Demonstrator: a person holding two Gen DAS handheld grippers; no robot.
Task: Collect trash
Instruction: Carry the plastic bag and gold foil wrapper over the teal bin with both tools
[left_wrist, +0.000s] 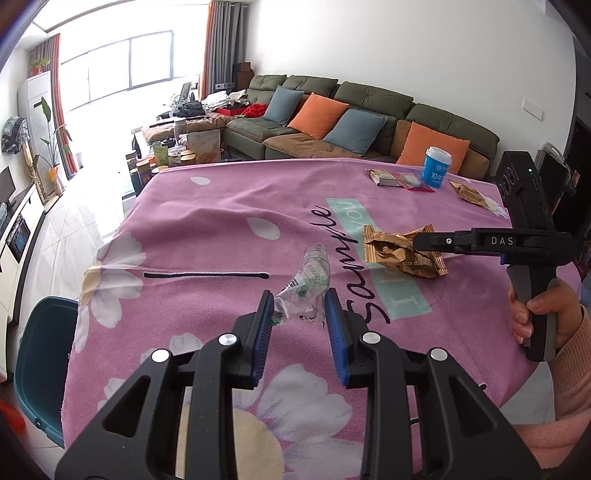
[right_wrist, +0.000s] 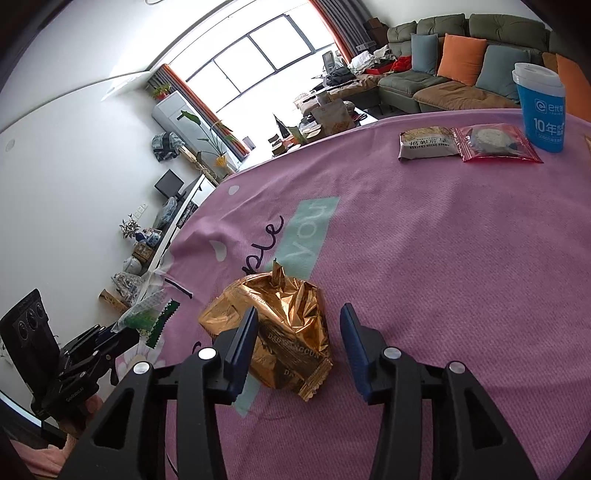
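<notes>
The left gripper (left_wrist: 299, 306) is spreading released fingers around a clear wrapper (left_wrist: 308, 280) on the tabletop (left_wrist: 221, 221). At its 2 o'clock, the right gripper (right_wrist: 299, 325) is straddling a gold wrapper (right_wrist: 273, 325), fingers unclenched.

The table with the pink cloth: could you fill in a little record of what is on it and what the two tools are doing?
surface: pink flowered tablecloth
left hand-held gripper: open, around clear plastic wrapper
right hand-held gripper: open, around crumpled gold foil wrapper
far side: blue cup, red snack packet, grey cracker packet
beside table: teal bin
</notes>
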